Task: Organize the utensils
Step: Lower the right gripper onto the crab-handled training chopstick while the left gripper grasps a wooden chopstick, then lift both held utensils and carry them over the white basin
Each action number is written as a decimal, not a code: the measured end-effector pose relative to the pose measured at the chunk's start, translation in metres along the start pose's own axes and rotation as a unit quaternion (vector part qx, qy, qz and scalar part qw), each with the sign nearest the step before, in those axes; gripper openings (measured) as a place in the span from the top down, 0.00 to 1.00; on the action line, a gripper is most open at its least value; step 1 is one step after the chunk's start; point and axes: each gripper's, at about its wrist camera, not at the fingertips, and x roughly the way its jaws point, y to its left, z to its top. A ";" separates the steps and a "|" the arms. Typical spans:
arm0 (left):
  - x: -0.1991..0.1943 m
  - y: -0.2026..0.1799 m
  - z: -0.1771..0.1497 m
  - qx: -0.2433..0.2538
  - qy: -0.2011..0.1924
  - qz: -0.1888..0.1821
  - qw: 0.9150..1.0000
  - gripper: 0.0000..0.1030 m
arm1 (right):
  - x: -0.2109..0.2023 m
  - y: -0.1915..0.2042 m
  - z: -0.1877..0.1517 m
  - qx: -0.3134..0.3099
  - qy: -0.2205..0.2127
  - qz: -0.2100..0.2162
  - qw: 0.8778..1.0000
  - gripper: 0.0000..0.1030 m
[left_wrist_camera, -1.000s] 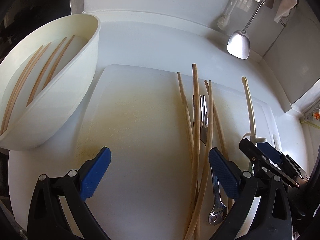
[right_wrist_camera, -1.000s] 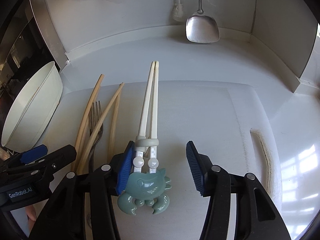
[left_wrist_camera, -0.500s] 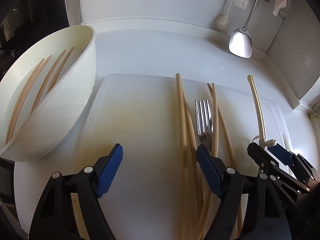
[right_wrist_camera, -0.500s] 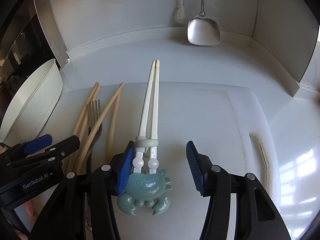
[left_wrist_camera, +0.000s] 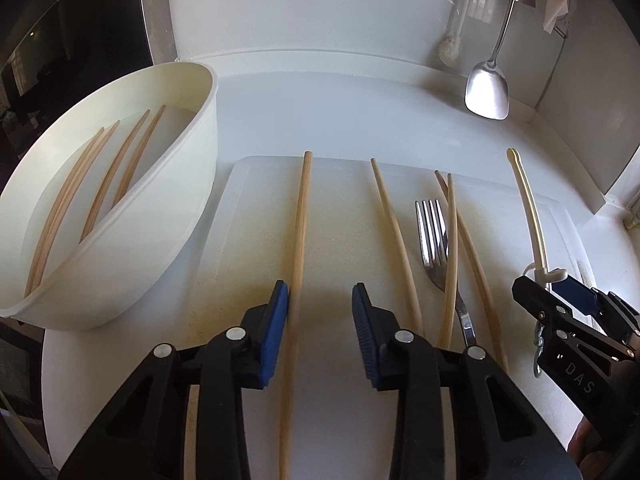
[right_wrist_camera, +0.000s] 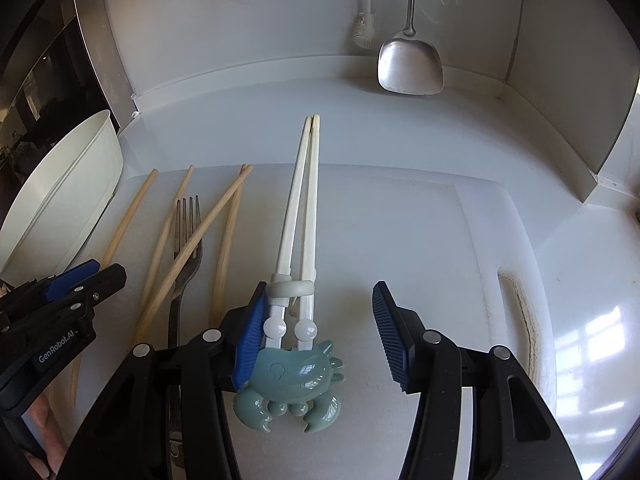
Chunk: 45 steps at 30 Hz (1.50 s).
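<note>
Left gripper [left_wrist_camera: 320, 328], lettered "GenRobot.AI", has just been closing around one wooden chopstick [left_wrist_camera: 298, 248] at lower centre; only its left pad touches. Right gripper [right_wrist_camera: 318, 332], marked "DAS", stands half spread over the crab training chopsticks [right_wrist_camera: 296, 264].

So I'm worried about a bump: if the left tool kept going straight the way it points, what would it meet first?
Probably the white cutting board just ahead; the left tool points steeply down at it, with one wooden chopstick between its closing jaws. Depth is unclear.

Matt wooden chopsticks [left_wrist_camera: 297, 224]; shiny metal fork [left_wrist_camera: 434, 236]; glossy plastic crab [right_wrist_camera: 288, 384].
</note>
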 end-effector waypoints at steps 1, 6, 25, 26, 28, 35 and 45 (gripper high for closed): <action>0.000 0.001 0.001 0.001 -0.001 0.001 1.000 0.74 | 0.000 0.001 0.000 -0.002 0.000 -0.002 1.000 0.51; 0.001 -0.003 0.001 0.016 -0.013 0.002 1.000 0.83 | 0.002 0.004 0.002 -0.012 -0.001 -0.013 1.000 0.51; -0.011 0.006 -0.005 -0.012 -0.007 -0.039 0.999 0.93 | -0.014 0.002 -0.009 0.013 -0.013 0.019 1.000 0.79; -0.014 0.006 -0.005 -0.013 -0.009 -0.039 0.999 0.93 | -0.016 0.001 -0.008 0.014 -0.016 0.019 1.000 0.79; -0.019 0.005 -0.004 -0.014 -0.013 -0.043 0.999 0.93 | -0.021 0.000 -0.008 0.016 -0.021 0.021 0.999 0.79; -0.040 0.005 -0.002 -0.018 -0.025 -0.055 0.998 0.93 | -0.041 0.000 -0.007 0.022 -0.033 0.023 0.999 0.79; -0.099 0.015 0.007 -0.034 -0.051 -0.054 0.997 0.93 | -0.095 0.012 0.007 0.009 -0.065 0.043 0.997 0.79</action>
